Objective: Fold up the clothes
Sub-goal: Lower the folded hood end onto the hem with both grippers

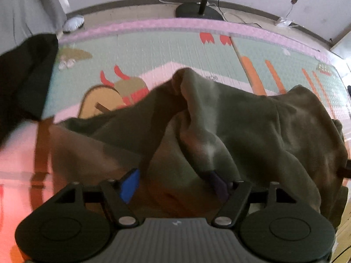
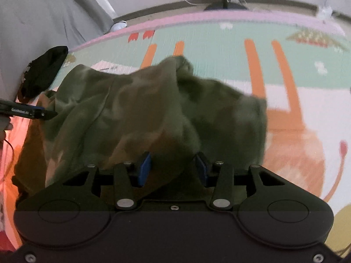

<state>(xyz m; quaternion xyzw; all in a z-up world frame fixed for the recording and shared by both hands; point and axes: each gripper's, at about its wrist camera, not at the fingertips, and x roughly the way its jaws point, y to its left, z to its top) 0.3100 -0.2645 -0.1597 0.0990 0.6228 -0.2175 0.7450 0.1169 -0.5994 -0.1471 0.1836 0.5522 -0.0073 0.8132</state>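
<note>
An olive-green garment (image 1: pixel 252 118) lies crumpled in a heap on the play mat (image 1: pixel 164 43). My left gripper (image 1: pixel 173 185) hovers over its near edge with the jaws wide apart; a fold of the cloth drapes over the right fingertip (image 1: pixel 218 186), and nothing is pinched. In the right wrist view the same garment (image 2: pixel 131 100) fills the middle. My right gripper (image 2: pixel 173 168) stands partly open with a bulge of the green cloth between its blue pads (image 2: pixel 144 168), which do not squeeze it. The left gripper's side (image 2: pixel 28 111) shows at the left edge.
A black garment (image 1: pixel 24 76) lies at the mat's left side, also visible in the right wrist view (image 2: pixel 43 70). A grey curtain (image 2: pixel 43 11) hangs at the left. Beyond the mat's pink border stand a black lamp base (image 1: pixel 197 11) and loose cables (image 1: pixel 241 19).
</note>
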